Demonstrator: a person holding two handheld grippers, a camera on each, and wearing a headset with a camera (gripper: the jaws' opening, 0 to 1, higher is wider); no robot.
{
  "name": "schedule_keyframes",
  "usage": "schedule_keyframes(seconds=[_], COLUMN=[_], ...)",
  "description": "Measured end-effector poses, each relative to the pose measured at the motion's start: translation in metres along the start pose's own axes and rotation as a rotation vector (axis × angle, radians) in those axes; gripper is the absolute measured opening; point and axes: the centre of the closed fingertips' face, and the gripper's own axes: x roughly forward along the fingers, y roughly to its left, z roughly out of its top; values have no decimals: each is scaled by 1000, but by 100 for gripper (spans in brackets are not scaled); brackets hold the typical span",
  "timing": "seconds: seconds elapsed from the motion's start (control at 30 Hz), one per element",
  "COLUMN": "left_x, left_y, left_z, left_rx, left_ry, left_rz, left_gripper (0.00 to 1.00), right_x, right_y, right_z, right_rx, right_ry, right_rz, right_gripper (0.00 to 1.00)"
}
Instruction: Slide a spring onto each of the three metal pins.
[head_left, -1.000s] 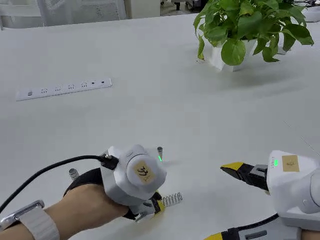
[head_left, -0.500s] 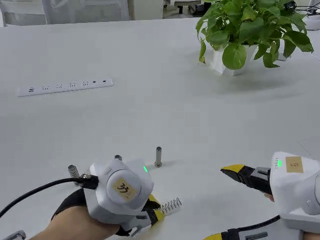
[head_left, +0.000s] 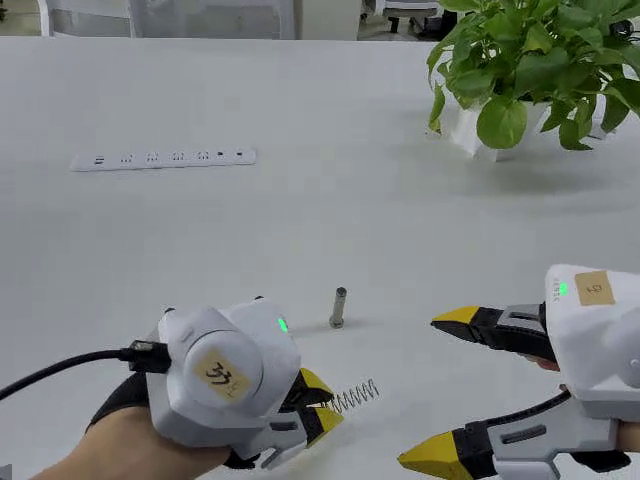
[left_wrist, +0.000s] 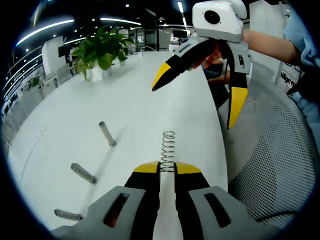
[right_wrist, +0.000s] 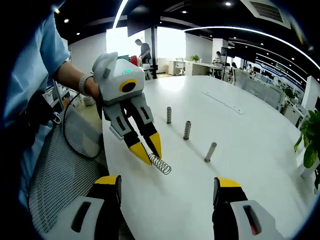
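Observation:
My left gripper (head_left: 325, 410) is shut on one end of a loose spring (head_left: 355, 395), which sticks out level just above the white table. In the left gripper view the spring (left_wrist: 168, 150) juts forward from the closed jaws. A bare metal pin (head_left: 339, 307) stands upright a little beyond it. The right gripper view shows this bare pin (right_wrist: 210, 152) in a row with two pins that carry springs (right_wrist: 187, 130) (right_wrist: 169, 115). My right gripper (head_left: 437, 388) hangs open to the right of the spring, holding nothing.
A white power strip (head_left: 163, 158) lies at the far left of the table (head_left: 330, 210). A potted plant (head_left: 530, 70) stands at the far right. A black cable (head_left: 60, 365) trails from the left gripper. The table's near edge runs close under both grippers.
The left gripper's body has swung left and lower, still holding the spring, and the bare pin now stands uncovered. The head camera has shifted. The right gripper stays open.

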Motion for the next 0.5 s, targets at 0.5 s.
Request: schedule_keyframes(seconds=[0.5], left_x=[-19], left_y=[-21], left_z=[11], left_rx=[87], left_ry=[-80], left_rz=[-56], left_gripper=[6], right_x=[9], right_y=[19], right_z=[10], right_rx=[-61], right_ry=[37], right_rz=[223], right_gripper=[34])
